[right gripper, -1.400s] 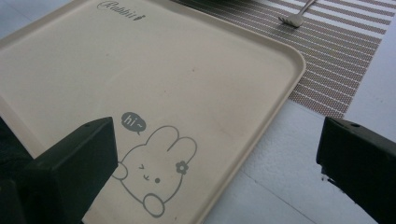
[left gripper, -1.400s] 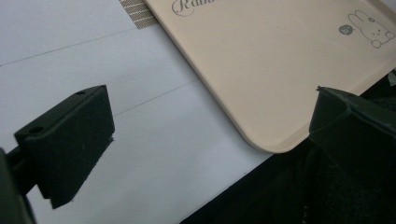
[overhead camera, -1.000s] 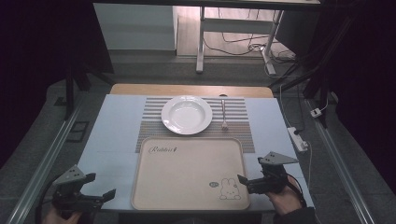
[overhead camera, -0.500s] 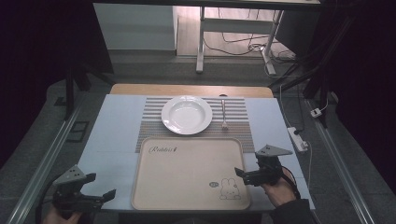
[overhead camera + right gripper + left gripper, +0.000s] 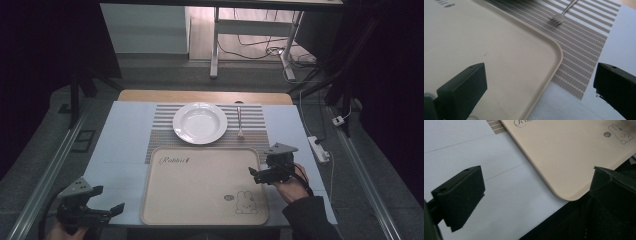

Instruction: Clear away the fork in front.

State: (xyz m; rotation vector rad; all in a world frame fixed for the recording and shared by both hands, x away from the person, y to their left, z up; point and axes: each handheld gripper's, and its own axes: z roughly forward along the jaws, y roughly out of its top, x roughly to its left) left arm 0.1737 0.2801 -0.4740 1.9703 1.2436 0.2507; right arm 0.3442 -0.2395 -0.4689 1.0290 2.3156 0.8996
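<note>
My left gripper [image 5: 102, 210] hangs wide open off the table's near-left corner. The beige tray [image 5: 200, 175] lies bare — nothing on it. Beyond it, the white plate [image 5: 200, 122] sits empty on the striped mat [image 5: 160, 125], fork [image 5: 239, 121] beside it. My right gripper [image 5: 256, 175] gapes wide over the tray's right rim.

table [image 5: 120, 150] with striped mat [image 5: 255, 117], beige tray [image 5: 200, 185]

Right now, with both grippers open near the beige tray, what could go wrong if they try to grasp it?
1. The right gripper sits at the tray near its far right corner; closing there alone could tilt it.
2. The tray overlaps the striped placemat; pulling could drag the mat, plate and fork.
3. The left gripper is apart from the tray's near corner, so it may miss.
</note>
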